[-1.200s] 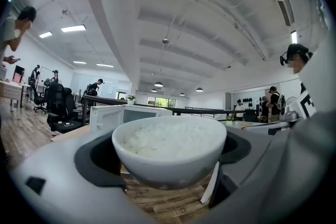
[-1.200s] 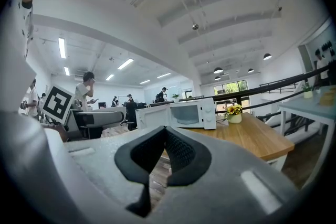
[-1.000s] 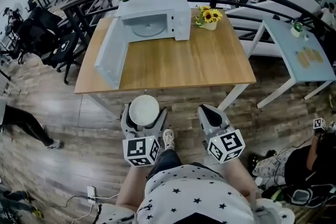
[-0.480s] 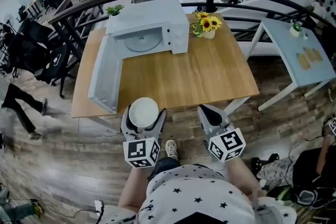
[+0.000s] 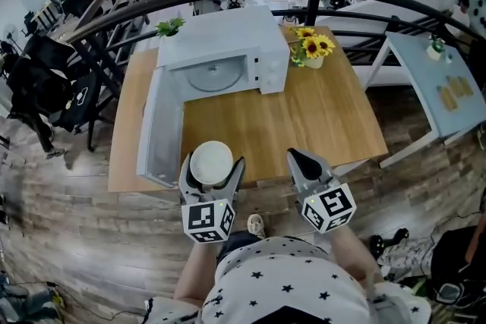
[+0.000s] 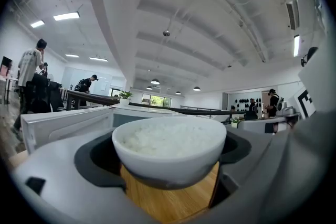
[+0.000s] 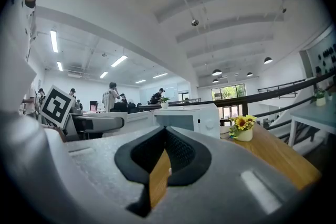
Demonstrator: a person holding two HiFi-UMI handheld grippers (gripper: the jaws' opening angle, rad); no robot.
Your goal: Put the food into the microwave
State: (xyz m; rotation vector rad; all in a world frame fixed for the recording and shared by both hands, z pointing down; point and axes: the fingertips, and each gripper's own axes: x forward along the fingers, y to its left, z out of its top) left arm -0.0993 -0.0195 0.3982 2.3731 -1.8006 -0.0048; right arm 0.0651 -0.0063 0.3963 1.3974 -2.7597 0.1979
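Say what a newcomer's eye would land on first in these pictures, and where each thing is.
The white bowl of rice stands out, clamped in the left gripper over the near edge of the table. Behind it, the microwave stands at the far side, its door wide open to the left. Yellow sunflowers sit just right of it.

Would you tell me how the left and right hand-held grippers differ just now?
The left hand-held gripper has its jaws apart; the right hand-held gripper has them together. The left holds a white bowl of rice; the right holds nothing. Both hover at the near edge of the table.
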